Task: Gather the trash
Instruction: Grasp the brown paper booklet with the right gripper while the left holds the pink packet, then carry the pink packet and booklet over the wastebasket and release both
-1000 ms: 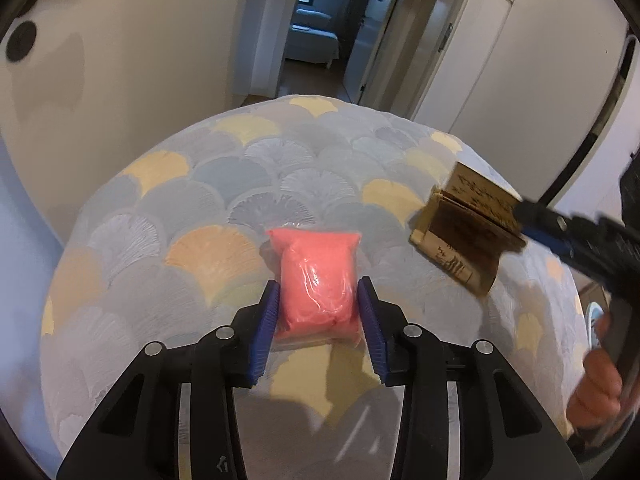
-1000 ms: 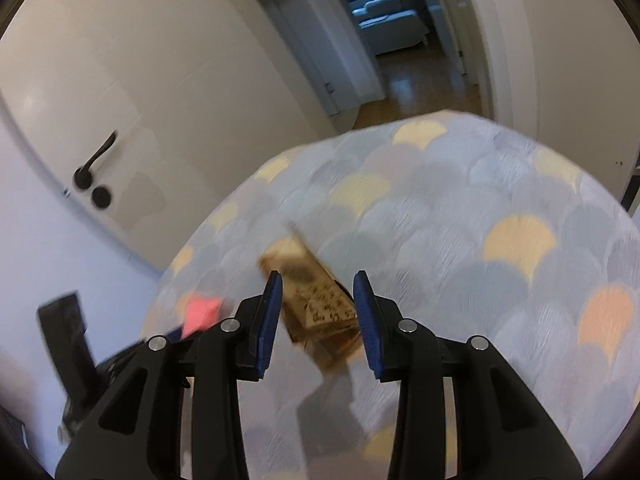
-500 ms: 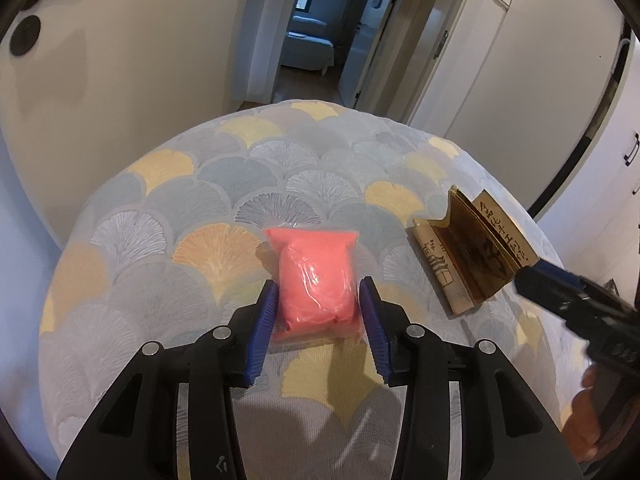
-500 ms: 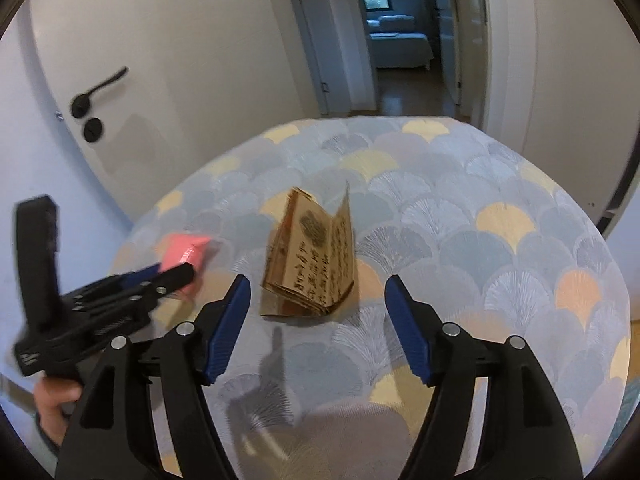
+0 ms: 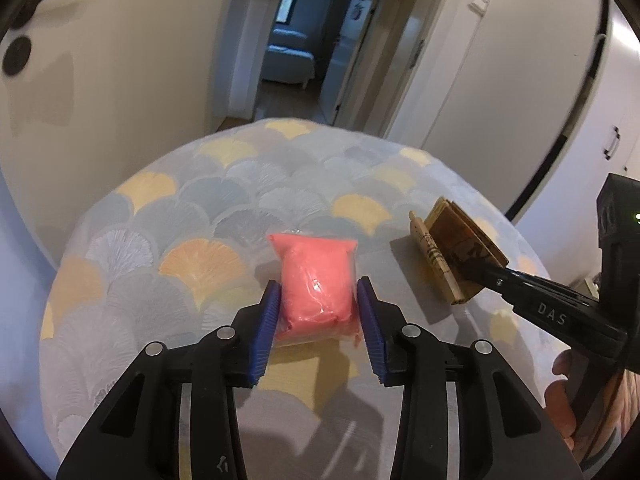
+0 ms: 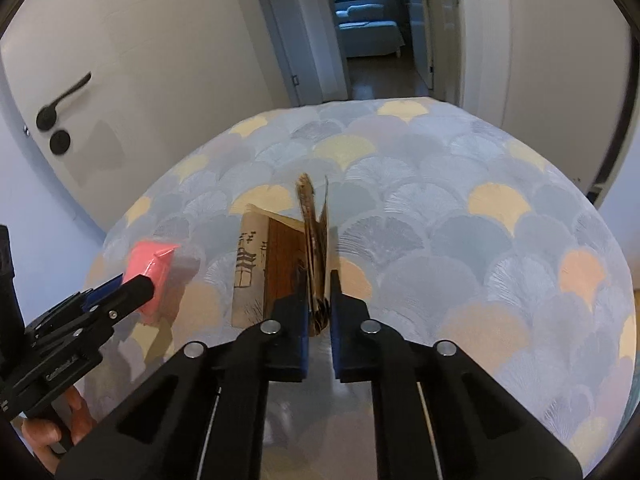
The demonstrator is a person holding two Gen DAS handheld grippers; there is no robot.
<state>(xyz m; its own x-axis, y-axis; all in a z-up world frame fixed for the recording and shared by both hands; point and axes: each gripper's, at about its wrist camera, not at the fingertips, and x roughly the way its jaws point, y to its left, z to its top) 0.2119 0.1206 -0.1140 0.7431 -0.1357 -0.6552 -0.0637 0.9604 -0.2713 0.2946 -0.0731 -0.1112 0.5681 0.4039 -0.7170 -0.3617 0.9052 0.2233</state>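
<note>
A pink plastic-wrapped packet lies on the round patterned table. My left gripper is shut on the pink packet, its blue pads against both sides; it also shows in the right wrist view. A brown folded paper wrapper lies to the right of the packet, with one flap standing upright. My right gripper is shut on that upright flap. In the left wrist view the wrapper shows with the right gripper's finger on it.
The table's cloth has a fan pattern and its edge curves round on all sides. A white door with a black handle stands at the left. An open doorway leads to a room with a sofa.
My right gripper opened wide half a second ago, moved in over the wrapper and has now closed on its upright flap. My left gripper has stayed on the pink packet.
</note>
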